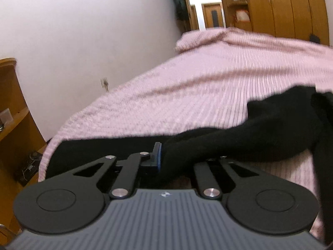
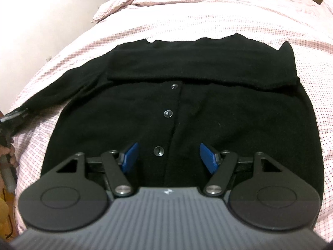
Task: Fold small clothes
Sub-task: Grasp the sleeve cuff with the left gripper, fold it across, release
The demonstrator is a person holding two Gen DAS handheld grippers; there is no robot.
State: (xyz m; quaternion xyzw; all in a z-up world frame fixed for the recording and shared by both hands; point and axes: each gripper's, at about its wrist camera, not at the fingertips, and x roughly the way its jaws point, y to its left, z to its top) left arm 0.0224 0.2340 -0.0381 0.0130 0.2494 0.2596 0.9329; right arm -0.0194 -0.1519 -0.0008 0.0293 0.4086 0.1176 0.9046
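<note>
A bed (image 2: 208,10) in pink checked cover was mostly bare beyond the black cardigan (image 2: 208,108), spread flat near its front edge. The left gripper (image 1: 164,156) was clamped on the sleeve (image 2: 54,91); its far pad was hidden by cloth. The right gripper (image 2: 168,156) was held over the buttons, jaws apart, nothing gripped.

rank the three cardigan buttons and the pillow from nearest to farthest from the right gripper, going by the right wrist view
1. Bottom button, just ahead of the open right gripper, between its pads.
2. Middle button, further up the cardigan front.
3. Top button, just under the folded-over part.
4. Pillow, far left at the head of the bed.
</note>
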